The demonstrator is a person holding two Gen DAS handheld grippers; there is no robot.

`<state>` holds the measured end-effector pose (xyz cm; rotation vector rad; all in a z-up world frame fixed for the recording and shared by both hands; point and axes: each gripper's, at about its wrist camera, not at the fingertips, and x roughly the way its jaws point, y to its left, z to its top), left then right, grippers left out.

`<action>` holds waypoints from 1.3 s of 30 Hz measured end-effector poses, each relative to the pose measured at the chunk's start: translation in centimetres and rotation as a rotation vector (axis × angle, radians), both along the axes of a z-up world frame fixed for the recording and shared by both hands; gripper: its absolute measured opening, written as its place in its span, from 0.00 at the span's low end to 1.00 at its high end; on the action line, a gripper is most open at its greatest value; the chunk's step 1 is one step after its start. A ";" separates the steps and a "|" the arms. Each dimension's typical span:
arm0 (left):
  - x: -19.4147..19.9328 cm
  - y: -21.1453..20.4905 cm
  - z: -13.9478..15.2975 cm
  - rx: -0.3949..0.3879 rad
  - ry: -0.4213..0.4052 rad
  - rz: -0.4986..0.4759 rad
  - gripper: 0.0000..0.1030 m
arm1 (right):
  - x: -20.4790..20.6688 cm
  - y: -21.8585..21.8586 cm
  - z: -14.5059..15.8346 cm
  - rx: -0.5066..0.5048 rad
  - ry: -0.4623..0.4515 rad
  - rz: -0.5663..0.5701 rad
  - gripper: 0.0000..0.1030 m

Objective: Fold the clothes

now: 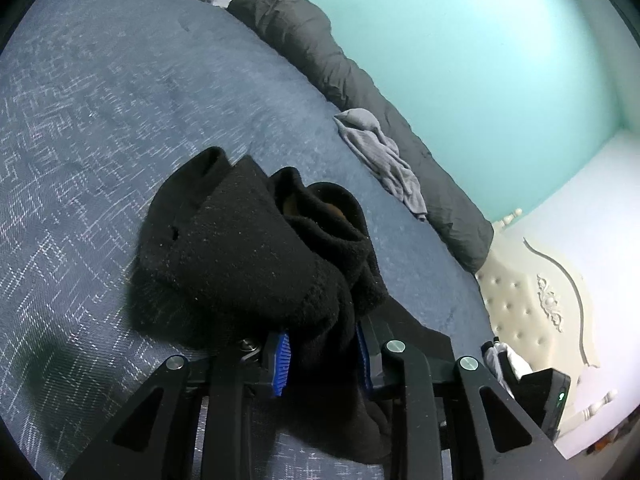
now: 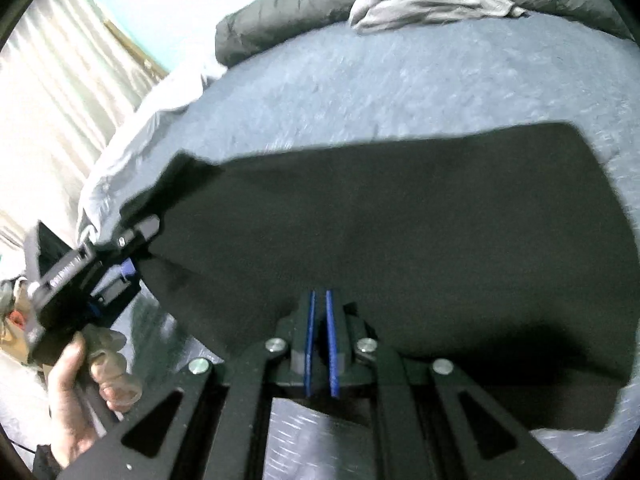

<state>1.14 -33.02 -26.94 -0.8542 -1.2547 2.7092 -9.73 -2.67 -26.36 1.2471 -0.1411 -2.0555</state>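
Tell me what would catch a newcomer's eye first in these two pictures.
The black garment dominates: it lies spread over the blue-grey bed cover, with a bunched thick fold gripped in the left tongs and its near edge pinched in the shut right tongs. Behind it, a crumpled grey cloth lies against a dark grey duvet rolled along the turquoise wall.

Black garment (image 2: 400,240): spread across blue-grey bedspread (image 2: 400,88), its left corner pinched by the left gripper (image 2: 134,254), held by a hand (image 2: 76,392). Right gripper (image 2: 320,300): blue pads nearly together at the garment's near edge. Dark grey duvet (image 2: 288,12) along the far side; crumpled grey cloth (image 2: 432,4) upon it.
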 end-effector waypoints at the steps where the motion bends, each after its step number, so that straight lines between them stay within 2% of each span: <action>1: 0.0 0.1 0.2 -0.004 0.005 -0.003 0.26 | -0.5 1.3 0.5 -0.009 0.011 -0.017 0.05; 5: -0.2 1.0 1.4 -0.012 0.034 -0.019 0.25 | -2.8 6.7 1.6 -0.019 0.051 -0.112 0.05; 10: -1.1 3.3 3.9 -0.058 0.072 -0.060 0.25 | -5.6 13.1 0.7 -0.048 0.019 -0.249 0.05; 14: -2.2 6.7 6.3 -0.129 0.097 -0.120 0.25 | -6.4 15.6 -0.3 -0.077 -0.010 -0.299 0.05; 18: -4.0 12.3 8.1 -0.203 0.119 -0.218 0.25 | -6.5 17.2 -0.8 -0.108 -0.031 -0.301 0.05; 21: -5.8 17.5 7.8 -0.255 0.090 -0.313 0.25 | -6.3 18.0 -0.6 -0.139 -0.033 -0.295 0.05; 24: -7.7 22.8 5.9 -0.334 0.021 -0.410 0.25 | -6.3 18.8 -0.4 -0.176 -0.039 -0.287 0.05; 29: -8.5 28.8 2.4 -0.512 -0.092 -0.514 0.24 | -6.5 19.6 -0.7 -0.220 -0.062 -0.263 0.05; 31: -8.4 29.7 2.2 -0.564 -0.102 -0.524 0.24 | -6.5 19.6 -0.9 -0.237 -0.078 -0.249 0.05; 39: -7.4 29.4 3.3 -0.601 -0.111 -0.512 0.26 | -6.8 18.8 -0.6 -0.330 -0.113 -0.201 0.06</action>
